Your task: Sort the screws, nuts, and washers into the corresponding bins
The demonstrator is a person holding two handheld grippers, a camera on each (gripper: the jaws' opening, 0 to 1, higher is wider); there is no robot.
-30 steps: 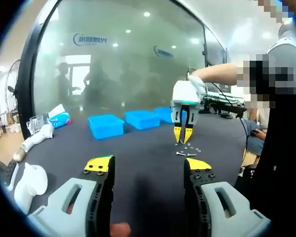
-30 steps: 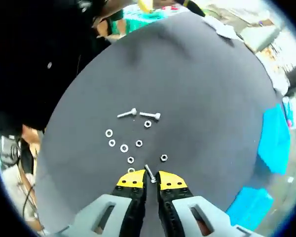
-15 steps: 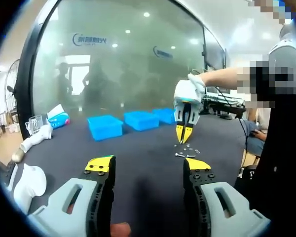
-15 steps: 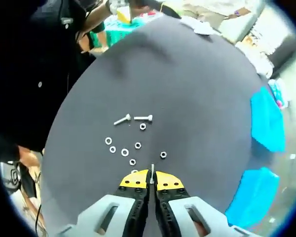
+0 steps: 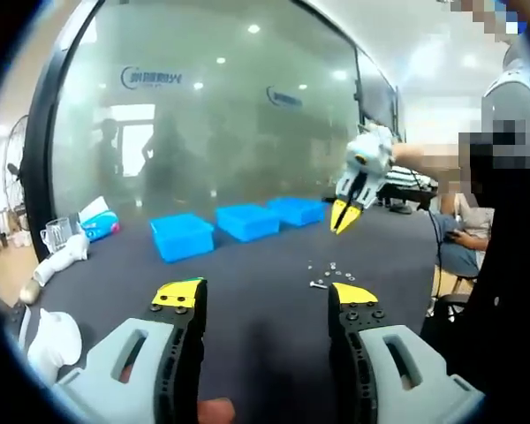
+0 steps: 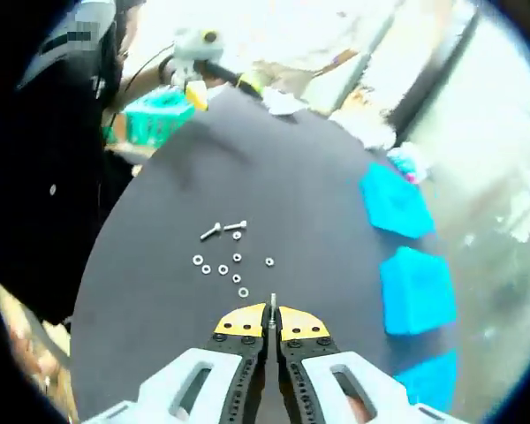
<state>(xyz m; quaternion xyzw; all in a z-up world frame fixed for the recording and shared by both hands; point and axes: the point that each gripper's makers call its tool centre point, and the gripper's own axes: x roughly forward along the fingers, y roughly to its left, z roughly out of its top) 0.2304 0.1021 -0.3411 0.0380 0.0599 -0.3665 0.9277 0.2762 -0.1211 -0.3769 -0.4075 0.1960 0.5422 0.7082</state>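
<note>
In the right gripper view my right gripper (image 6: pixel 272 315) is shut on a small silver screw (image 6: pixel 272 305) whose tip sticks out between the yellow jaw tips, high above the dark table. Below lie loose screws, nuts and washers (image 6: pixel 223 258). Three blue bins (image 6: pixel 415 287) sit in a row at the right. In the left gripper view my left gripper (image 5: pixel 265 300) stands open with nothing between its jaws, low over the table. The right gripper (image 5: pixel 346 215) hangs raised ahead, above the scattered hardware (image 5: pixel 329 272), with the blue bins (image 5: pixel 238 225) farther back.
A glass wall (image 5: pixel 212 115) stands behind the table. White objects (image 5: pixel 49 331) lie at the left table edge, a cup and packet (image 5: pixel 79 230) further back. A person in dark clothes (image 5: pixel 503 265) stands at the right. A teal basket (image 6: pixel 159 110) sits beyond the table's far end.
My right gripper has closed on a screw and lifted it well above the table, tilting toward the bins. The left gripper has stayed still and open.
</note>
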